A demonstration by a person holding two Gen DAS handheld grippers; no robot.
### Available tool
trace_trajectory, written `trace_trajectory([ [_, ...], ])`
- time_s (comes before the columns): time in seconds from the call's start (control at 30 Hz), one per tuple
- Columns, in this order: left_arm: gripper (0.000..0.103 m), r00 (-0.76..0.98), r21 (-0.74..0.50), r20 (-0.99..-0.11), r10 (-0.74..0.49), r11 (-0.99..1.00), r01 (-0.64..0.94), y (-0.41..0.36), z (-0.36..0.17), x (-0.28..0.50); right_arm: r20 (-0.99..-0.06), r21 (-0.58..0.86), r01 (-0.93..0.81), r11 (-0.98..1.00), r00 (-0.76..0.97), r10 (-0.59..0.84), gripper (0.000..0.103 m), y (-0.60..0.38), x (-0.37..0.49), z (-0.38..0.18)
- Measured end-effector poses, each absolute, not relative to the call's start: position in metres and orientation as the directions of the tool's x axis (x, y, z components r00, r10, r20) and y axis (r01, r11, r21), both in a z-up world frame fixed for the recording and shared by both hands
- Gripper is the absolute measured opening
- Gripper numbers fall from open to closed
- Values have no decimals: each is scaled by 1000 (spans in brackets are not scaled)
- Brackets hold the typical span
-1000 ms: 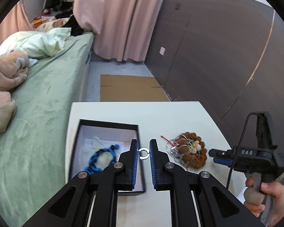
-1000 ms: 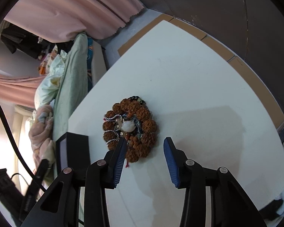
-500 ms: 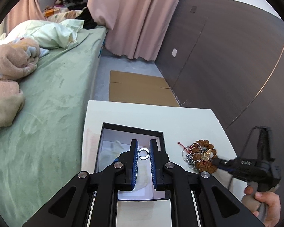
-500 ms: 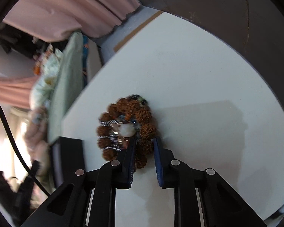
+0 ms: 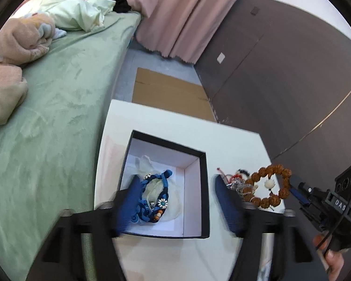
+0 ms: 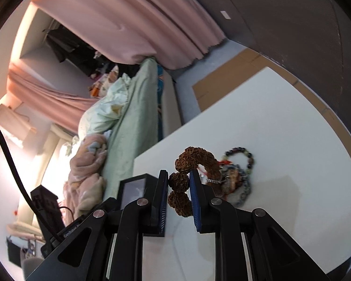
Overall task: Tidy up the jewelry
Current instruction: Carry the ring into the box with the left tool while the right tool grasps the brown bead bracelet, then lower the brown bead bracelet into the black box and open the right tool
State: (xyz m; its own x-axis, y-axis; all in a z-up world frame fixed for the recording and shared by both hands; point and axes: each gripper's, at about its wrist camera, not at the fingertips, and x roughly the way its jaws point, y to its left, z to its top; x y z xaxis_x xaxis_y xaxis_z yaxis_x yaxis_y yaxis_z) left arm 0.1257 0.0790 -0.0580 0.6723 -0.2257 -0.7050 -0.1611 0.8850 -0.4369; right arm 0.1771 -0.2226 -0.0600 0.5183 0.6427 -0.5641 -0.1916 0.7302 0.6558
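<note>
A green bed runs beside the white table, which carries a black box holding a blue bracelet. Over the box, the left gripper is spread wide, empty. The right gripper pinches the brown bead bracelet, lifted above remaining jewelry.

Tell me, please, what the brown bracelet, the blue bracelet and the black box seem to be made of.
Brown bracelet: large rough, wrinkled beads, matte, probably dried seeds or wood. It is clamped in the right hand-held gripper.
Blue bracelet: braided cord or fabric, matte, with small flower beads.
Black box: thin stiff walls, likely cardboard, matte black outside, pale lining inside.
</note>
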Motion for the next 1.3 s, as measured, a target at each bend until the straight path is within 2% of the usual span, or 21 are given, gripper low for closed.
trace_trajectory([
  [0.1,84,701,-456,-676,-224,876,-159,84,-50,117,-543,653,-225,723,527,654,20,-213,172,-50],
  [0.27,85,718,-499,-655,-237,849,-175,92,-44,111,-495,636,-298,712,551,672,20,-200,162,-22],
  [0.8,85,768,-532,-599,-226,830,-171,113,-28,92,-408,596,-410,691,586,700,20,-173,151,49],
  [0.93,89,783,-550,-583,-218,815,-182,121,-25,88,-394,584,-443,680,578,715,20,-162,149,63],
  [1.3,97,809,-571,-562,-171,788,-230,146,-19,72,-445,582,-488,651,479,757,20,-110,152,42],
])
